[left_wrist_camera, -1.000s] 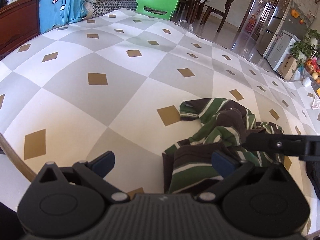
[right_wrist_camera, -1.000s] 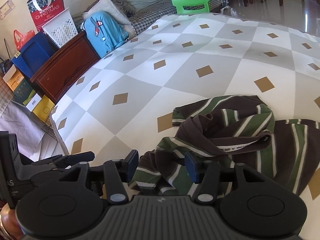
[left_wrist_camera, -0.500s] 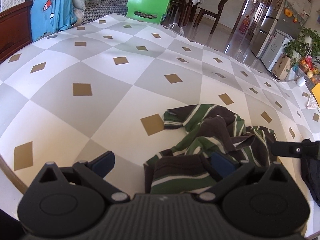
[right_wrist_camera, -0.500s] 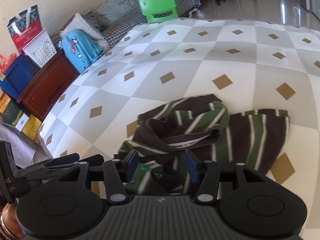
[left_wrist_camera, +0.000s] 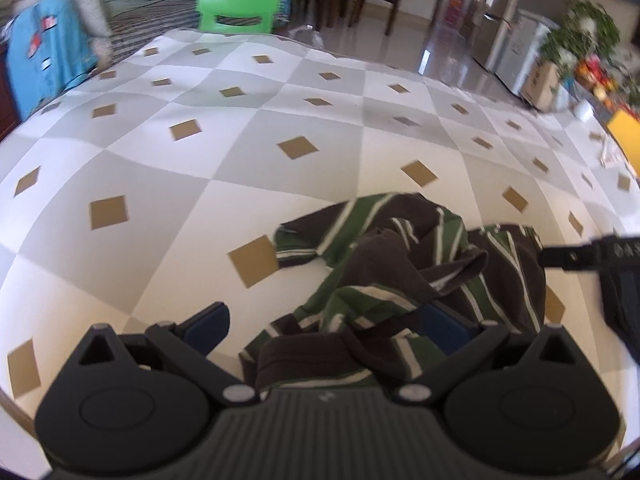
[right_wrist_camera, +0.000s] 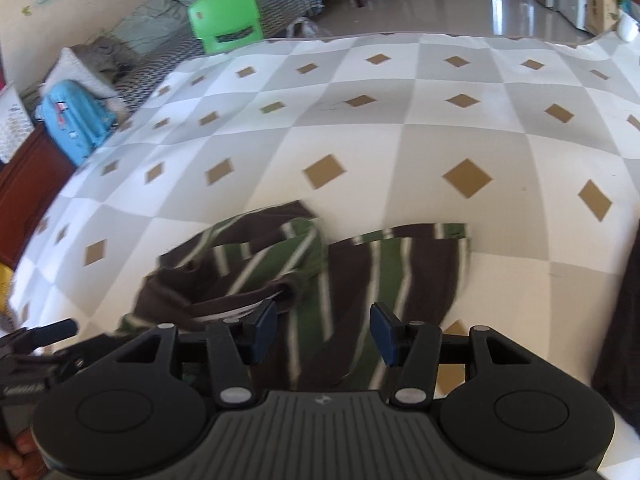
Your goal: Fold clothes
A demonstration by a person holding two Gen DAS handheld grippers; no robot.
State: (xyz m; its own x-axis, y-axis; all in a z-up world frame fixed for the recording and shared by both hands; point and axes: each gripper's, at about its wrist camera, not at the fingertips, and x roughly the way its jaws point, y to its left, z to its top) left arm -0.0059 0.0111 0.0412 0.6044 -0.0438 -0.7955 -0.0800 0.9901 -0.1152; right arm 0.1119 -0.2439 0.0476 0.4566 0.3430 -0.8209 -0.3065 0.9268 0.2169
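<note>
A crumpled brown and green striped shirt [left_wrist_camera: 404,272] lies on the checked tablecloth [left_wrist_camera: 280,120]. It also shows in the right wrist view [right_wrist_camera: 320,276]. My left gripper [left_wrist_camera: 324,324] is open, its jaws wide apart, with a fold of the shirt lying between them and over the right pad. My right gripper [right_wrist_camera: 324,332] is open and hovers over the shirt's near part, the collar by its left pad. The right gripper's finger shows at the right edge of the left wrist view [left_wrist_camera: 580,254].
The table's near-left edge [left_wrist_camera: 12,404] is close to the left gripper. A green plastic chair [left_wrist_camera: 240,4] stands past the far edge, with a sofa and blue bag [right_wrist_camera: 76,120] to the left. Dark cloth [right_wrist_camera: 624,320] hangs at the right.
Both grippers have moved forward and right over the shirt. My right gripper's jaws have opened wider. The shirt has shifted and spread a little toward the right.
</note>
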